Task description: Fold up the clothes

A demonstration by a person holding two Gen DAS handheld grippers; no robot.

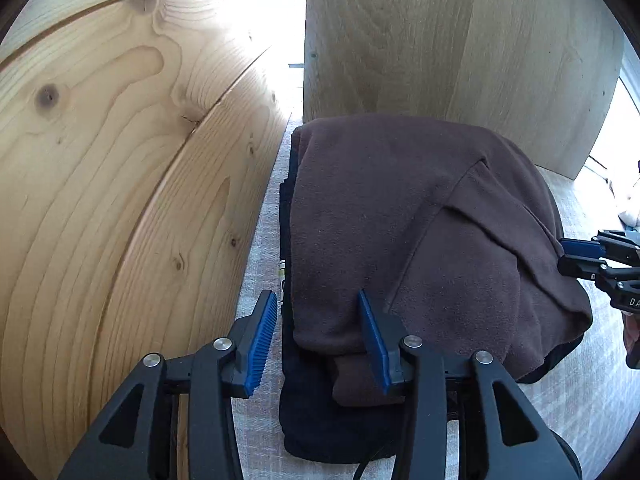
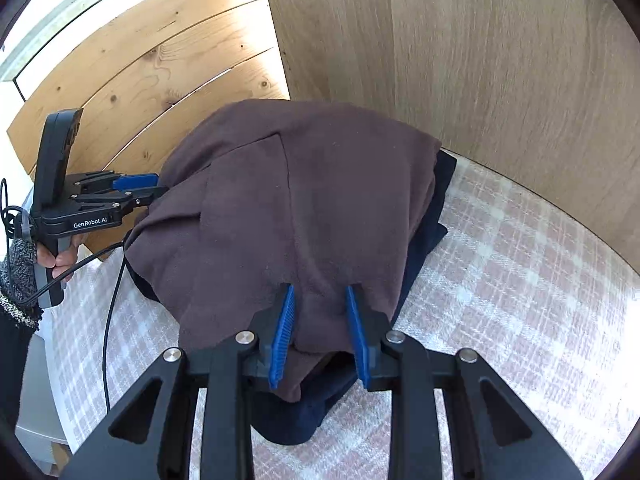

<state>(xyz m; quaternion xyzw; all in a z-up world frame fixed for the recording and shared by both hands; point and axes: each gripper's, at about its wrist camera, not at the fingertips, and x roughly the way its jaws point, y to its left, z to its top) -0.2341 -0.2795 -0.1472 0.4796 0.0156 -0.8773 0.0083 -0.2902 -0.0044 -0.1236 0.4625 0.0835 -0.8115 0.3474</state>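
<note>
Two garments sit stacked in your left wrist view: a folded brown fleece garment (image 1: 420, 240) lies on top of a folded dark navy garment (image 1: 316, 412), both on a pale plaid-patterned cloth surface (image 1: 260, 248). Your left tool (image 1: 320, 334) stands with its blue-padded fingers (image 1: 262, 340) spread apart; the right-hand pad presses against the near edge of the brown fleece while the left-hand pad hangs free beside the stack, gripping nothing. A knotty pine plank wall (image 1: 120, 160) rises at the left, and a smooth oak-look panel (image 1: 460, 40) stands behind the stack. At the far right edge your right tool (image 1: 588, 256) touches the fleece's side.

From your right wrist view, the right tool (image 2: 320, 336) has its fingers parted, a bunch of the brown fleece garment (image 2: 300, 208) lying between the pads, not clamped. The navy garment (image 2: 428, 232) peeks out beneath. Your left tool (image 2: 144, 188) meets the fleece's far left edge, held in your left hand (image 2: 60, 256).
</note>
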